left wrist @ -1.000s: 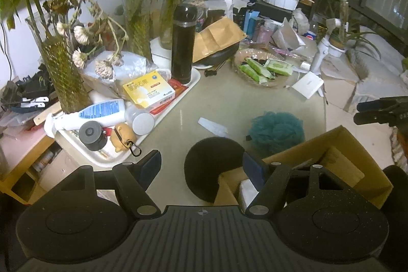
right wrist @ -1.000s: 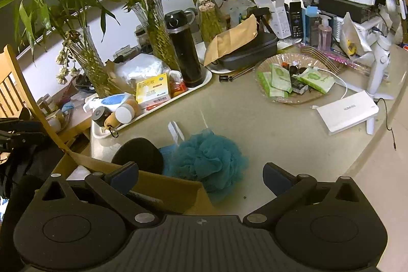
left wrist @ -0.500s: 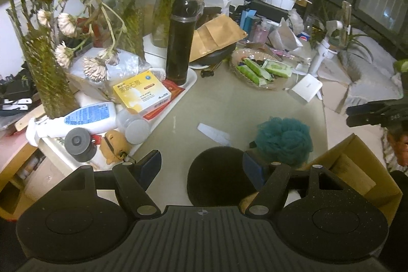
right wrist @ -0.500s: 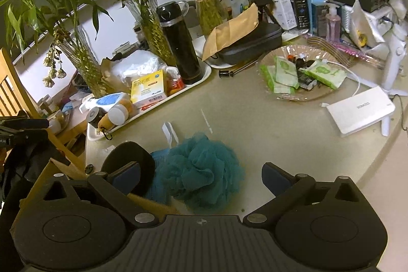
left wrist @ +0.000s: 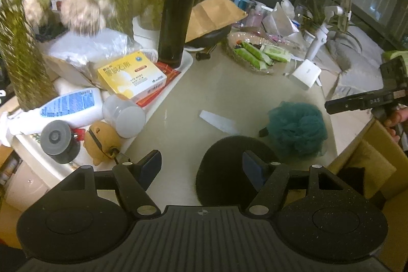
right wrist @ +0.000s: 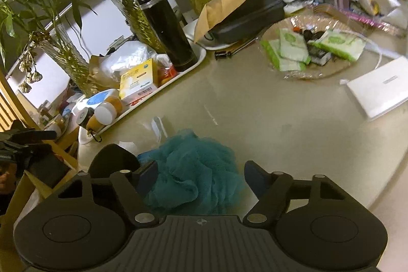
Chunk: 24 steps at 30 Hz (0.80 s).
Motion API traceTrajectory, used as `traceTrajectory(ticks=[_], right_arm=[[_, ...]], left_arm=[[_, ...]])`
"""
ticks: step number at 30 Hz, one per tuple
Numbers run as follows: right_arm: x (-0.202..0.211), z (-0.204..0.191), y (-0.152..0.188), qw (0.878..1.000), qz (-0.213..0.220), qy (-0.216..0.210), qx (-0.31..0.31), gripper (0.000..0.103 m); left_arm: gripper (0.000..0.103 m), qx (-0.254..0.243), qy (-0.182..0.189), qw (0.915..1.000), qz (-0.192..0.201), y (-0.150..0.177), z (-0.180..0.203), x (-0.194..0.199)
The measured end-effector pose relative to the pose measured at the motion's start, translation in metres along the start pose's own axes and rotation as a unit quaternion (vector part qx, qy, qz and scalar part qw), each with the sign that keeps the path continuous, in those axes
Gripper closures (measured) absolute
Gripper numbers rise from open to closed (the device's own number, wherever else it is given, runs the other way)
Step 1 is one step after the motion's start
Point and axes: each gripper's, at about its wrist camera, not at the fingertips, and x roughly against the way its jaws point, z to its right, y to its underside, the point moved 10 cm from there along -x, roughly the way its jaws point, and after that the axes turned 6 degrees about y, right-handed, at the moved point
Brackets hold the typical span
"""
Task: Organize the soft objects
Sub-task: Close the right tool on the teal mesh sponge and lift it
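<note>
A teal mesh bath puff (right wrist: 196, 170) lies on the beige table between the fingers of my right gripper (right wrist: 201, 176). The jaws are closing; the left pad touches the mesh and the right pad stands just clear of it. A round black sponge (left wrist: 221, 170) lies to the puff's left (right wrist: 112, 159). My left gripper (left wrist: 201, 166) hovers open over the sponge, its right finger (left wrist: 252, 167) in front of the sponge and its left finger over bare table. The puff (left wrist: 298, 129) also shows in the left wrist view, with the right gripper (left wrist: 367, 101) just above and right of it.
An open cardboard box (left wrist: 369, 162) stands off the table's near edge, beside the sponge (right wrist: 25, 185). A white tray (left wrist: 178, 78) with bottles, a yellow box and a black flask (left wrist: 176, 17) fills the left. Vases, a glass dish of wipes (right wrist: 306, 50) and a white power bank (right wrist: 380, 91) sit further back.
Both grippers have come down and closer to the table. The right jaws have narrowed around the teal puff. The left gripper now has the black sponge under its right finger.
</note>
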Motion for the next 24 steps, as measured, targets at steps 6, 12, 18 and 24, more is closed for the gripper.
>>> traceTrajectory(ticks=[6,12,18,24], right_arm=[[-0.022,0.0,0.003,1.0,-0.009,-0.01,0.005,0.035],[-0.036,0.002,0.008,1.0,-0.015,-0.02,-0.01,0.051],[-0.035,0.002,0.009,1.0,-0.01,-0.018,-0.005,0.068],[-0.034,0.001,0.01,1.0,-0.008,-0.019,-0.004,0.075]], left_arm=[[0.035,0.012,0.024,0.9996,-0.011,0.007,-0.015,-0.019],[0.042,0.034,0.053,0.9974,-0.033,0.017,-0.023,-0.044],[0.054,0.05,0.077,0.9936,-0.067,0.03,-0.027,-0.068],[0.078,0.103,0.127,0.9827,-0.086,0.041,-0.033,-0.085]])
